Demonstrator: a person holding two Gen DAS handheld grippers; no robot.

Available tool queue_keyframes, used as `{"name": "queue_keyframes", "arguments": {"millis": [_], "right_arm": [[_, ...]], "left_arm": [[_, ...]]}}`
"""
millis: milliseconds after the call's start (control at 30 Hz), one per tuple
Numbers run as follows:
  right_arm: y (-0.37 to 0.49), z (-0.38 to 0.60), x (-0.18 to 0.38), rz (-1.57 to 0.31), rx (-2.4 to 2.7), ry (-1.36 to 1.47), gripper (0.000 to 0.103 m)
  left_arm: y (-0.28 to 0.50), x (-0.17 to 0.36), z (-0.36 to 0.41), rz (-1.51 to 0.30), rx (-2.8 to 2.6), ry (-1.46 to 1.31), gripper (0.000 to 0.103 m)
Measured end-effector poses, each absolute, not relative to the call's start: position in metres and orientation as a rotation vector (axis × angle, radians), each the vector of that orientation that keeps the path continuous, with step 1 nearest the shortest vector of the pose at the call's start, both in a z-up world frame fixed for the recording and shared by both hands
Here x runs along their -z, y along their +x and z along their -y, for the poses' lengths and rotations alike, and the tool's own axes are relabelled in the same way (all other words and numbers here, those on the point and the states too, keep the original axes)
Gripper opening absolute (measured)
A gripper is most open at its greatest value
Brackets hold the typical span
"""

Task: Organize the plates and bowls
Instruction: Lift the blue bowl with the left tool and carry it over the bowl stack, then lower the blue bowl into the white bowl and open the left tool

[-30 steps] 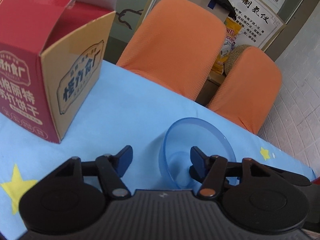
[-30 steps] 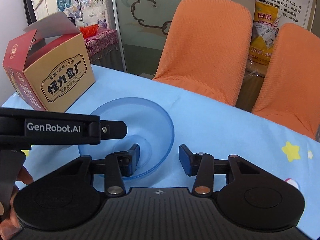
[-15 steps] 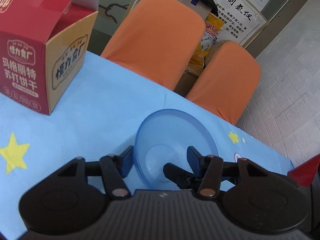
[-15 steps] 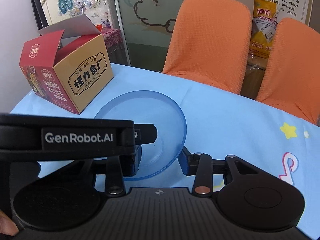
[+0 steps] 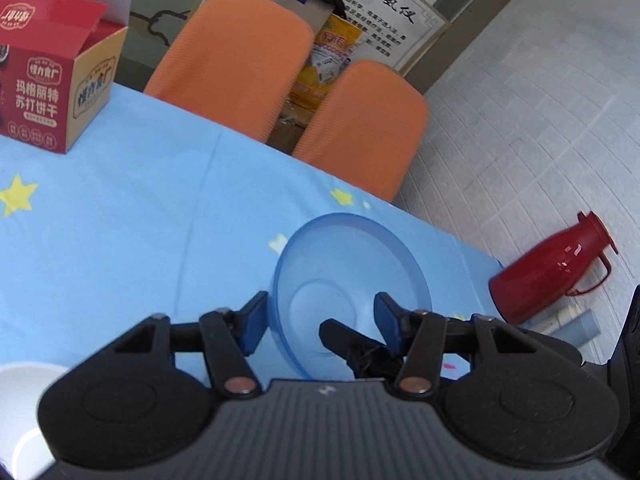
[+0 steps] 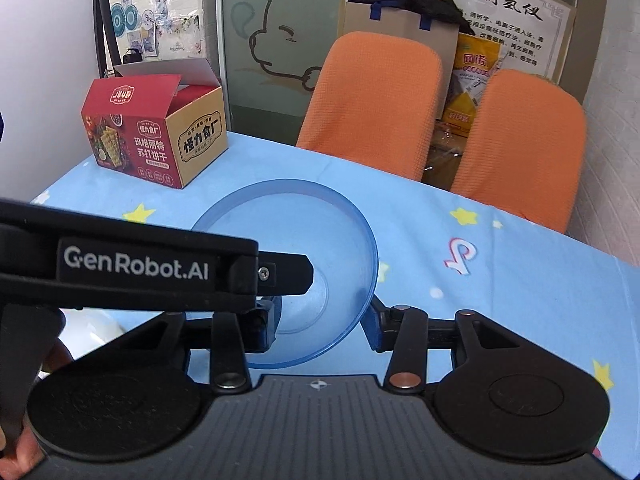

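Left gripper (image 5: 320, 322): closed on near rim of blue bowl (image 5: 352, 280), one pad outside the wall, one inside.
Right gripper (image 6: 324, 318): jaws opening, bowl wall between them; contact cannot be told.
Change: bowl carried rightward from beside cracker box (image 5: 56, 84), which has receded.
Beyond: tablecloth (image 5: 140, 220); white dish (image 5: 24, 412) at lower left.
Meaning: transfer under way, placement pending.

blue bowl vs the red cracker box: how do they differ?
The blue bowl is round, see-through plastic; the cracker box is boxy, printed cardboard. The blue bowl is plain; the cracker box carries text and pictures. The blue bowl is close to the cameras; the cracker box stands far back on the left. Both are open on top.
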State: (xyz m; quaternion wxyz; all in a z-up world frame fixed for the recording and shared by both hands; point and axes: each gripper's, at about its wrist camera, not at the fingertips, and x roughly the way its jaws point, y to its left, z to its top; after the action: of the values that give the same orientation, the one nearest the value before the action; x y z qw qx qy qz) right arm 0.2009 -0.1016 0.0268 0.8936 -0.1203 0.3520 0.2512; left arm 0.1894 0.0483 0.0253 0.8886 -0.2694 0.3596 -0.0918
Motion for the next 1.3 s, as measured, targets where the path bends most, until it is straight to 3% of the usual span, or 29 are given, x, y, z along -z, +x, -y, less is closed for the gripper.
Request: {"name": "queue_keyframes", "arguments": {"millis": [333,633,800,933,1033,1167,1300], "right_arm": [[0.124,0.162,-0.004,-0.75,-0.461,-0.164,0.084],[0.108,0.176,0.018,-0.759,-0.482,-0.095,0.086],[0.099,0.19,0.017,-0.73,-0.501,0.002,0.089],[0.086,0.209,0.003,-0.635,-0.446,0.073,0.103],[0.07,0.219,-0.006,-0.546,-0.386,0.102,0.103],[0.043,0.221,0.002,-0.419,-0.282,0.172,0.103],[0.04,0.219,0.019,-0.443,-0.294,0.241,0.103]], "left_arm": [[0.12,0.0,0.015,-0.827,0.306,-0.518,0.059],[0.102,0.013,0.037,-0.826,0.296,-0.412,0.059],[0.098,0.01,0.031,-0.772,0.31,-0.355,0.079],[0.091,-0.009,0.019,-0.694,0.286,-0.359,0.091],[0.08,-0.024,0.009,-0.62,0.278,-0.401,0.101],[0.051,-0.028,-0.002,-0.493,0.23,-0.48,0.102],[0.041,-0.017,-0.006,-0.539,0.207,-0.494,0.102]]}}
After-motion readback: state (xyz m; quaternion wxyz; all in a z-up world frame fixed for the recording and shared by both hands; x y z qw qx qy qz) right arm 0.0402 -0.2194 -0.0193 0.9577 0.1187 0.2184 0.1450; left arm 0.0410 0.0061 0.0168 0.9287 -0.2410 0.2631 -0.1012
